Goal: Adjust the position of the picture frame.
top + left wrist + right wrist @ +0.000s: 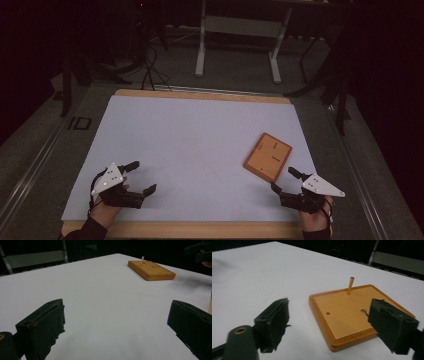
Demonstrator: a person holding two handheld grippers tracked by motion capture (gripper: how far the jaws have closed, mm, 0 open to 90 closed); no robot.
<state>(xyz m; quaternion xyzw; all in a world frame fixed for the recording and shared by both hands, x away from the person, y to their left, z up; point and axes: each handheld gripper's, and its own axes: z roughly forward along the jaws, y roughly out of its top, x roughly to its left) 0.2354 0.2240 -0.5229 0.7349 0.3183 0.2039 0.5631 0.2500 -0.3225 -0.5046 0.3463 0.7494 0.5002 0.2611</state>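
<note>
Both the left claw (140,179) and right claw (284,179) stood released and empty; the right, near the flat square wooden board (352,315), risked bumping its thin upright peg (350,285).

A wooden board (268,157) lies flat on the white-topped table (190,140).

Large letters "ID" stand on the dark floor mat (80,123) left of the table (200,95); the wooden board (268,157) has unreadable marks

The board (268,157) lies on the table (190,150), toward its right side. A peg (350,285) stands upright on the board near its far edge. The right gripper (285,181) sits just before the board; the left gripper (141,177) sits well apart to the board's left.
</note>
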